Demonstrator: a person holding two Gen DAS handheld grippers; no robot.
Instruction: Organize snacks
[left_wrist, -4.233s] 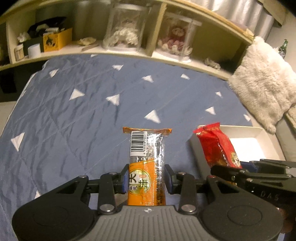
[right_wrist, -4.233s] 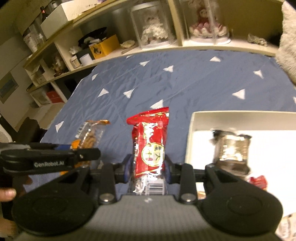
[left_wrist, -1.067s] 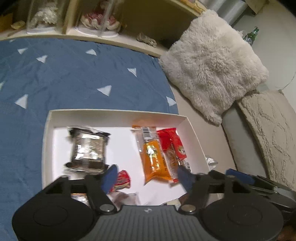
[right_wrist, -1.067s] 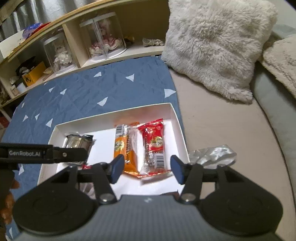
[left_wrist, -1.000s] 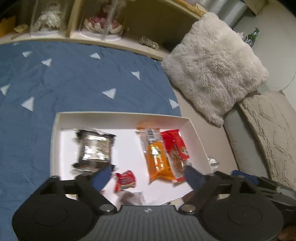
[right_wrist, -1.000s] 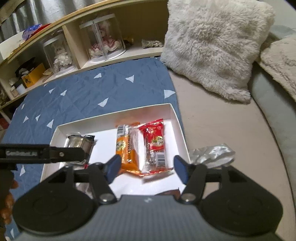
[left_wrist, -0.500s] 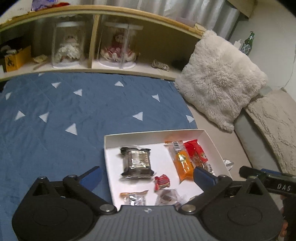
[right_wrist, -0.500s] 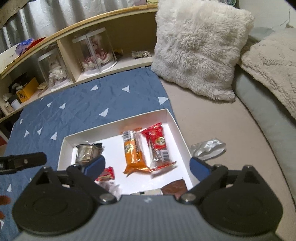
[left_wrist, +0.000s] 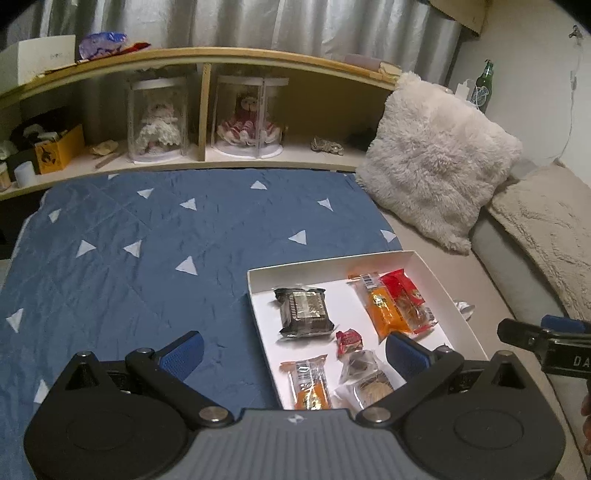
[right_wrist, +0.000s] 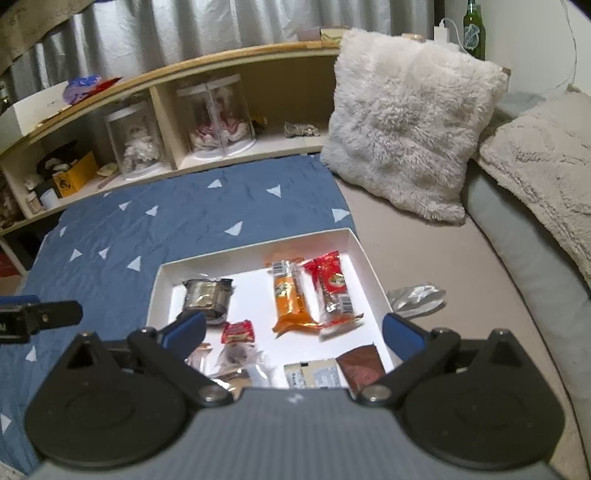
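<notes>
Both the left tool (left_wrist: 295, 350) and right tool (right_wrist: 293, 330) gape empty above the white box (right_wrist: 360, 251) holding snacks.

Dim warm indoor light, fisheye-bent edges, slight softness

Little can be read. In the left wrist view the right gripper (left_wrist: 546, 341) at the right edge bears white letters "DA" — the rest is cut off by the frame. The orange bar (left_wrist: 384, 306) in the white box (left_wrist: 447, 291) shows a barcode at its far end, digits too small to tell. In the right wrist view the red bar (right_wrist: 332, 291) carries a barcode at its near end — likewise unreadable. The round emblems on both wrappers are blurred.
</notes>
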